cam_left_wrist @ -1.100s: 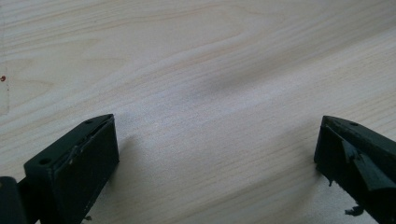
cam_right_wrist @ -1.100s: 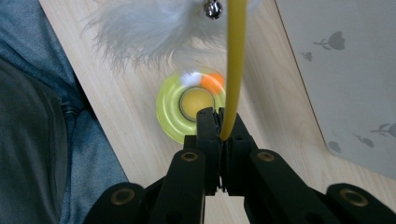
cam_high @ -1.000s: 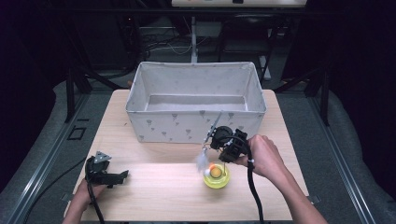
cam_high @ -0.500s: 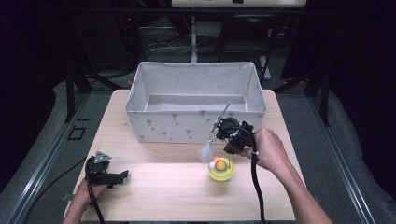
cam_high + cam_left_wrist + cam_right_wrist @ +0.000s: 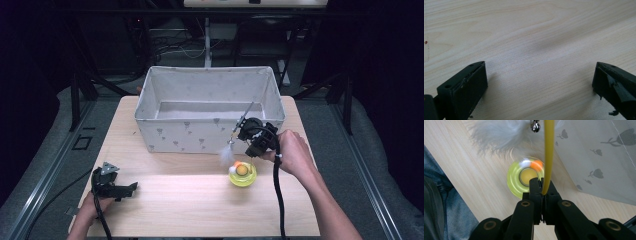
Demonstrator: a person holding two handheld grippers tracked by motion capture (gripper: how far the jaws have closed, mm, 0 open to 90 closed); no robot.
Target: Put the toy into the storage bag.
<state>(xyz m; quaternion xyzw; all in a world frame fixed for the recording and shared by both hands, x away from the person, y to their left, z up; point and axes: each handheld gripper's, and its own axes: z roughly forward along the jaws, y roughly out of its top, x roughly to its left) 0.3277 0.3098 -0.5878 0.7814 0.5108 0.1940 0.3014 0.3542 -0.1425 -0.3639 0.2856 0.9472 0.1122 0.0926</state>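
The right claw (image 5: 248,131), pinching the wand (image 5: 548,155), has risen toward the bin (image 5: 207,107), probably for dropping; the left claw (image 5: 131,188) rests spread, lower left.

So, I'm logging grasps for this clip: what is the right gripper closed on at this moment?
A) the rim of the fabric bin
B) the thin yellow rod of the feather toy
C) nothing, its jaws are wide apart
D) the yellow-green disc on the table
B: in the right gripper view the right gripper has its jaws pinched on the yellow rod, with the yellow-green disc lying free on the table beyond.
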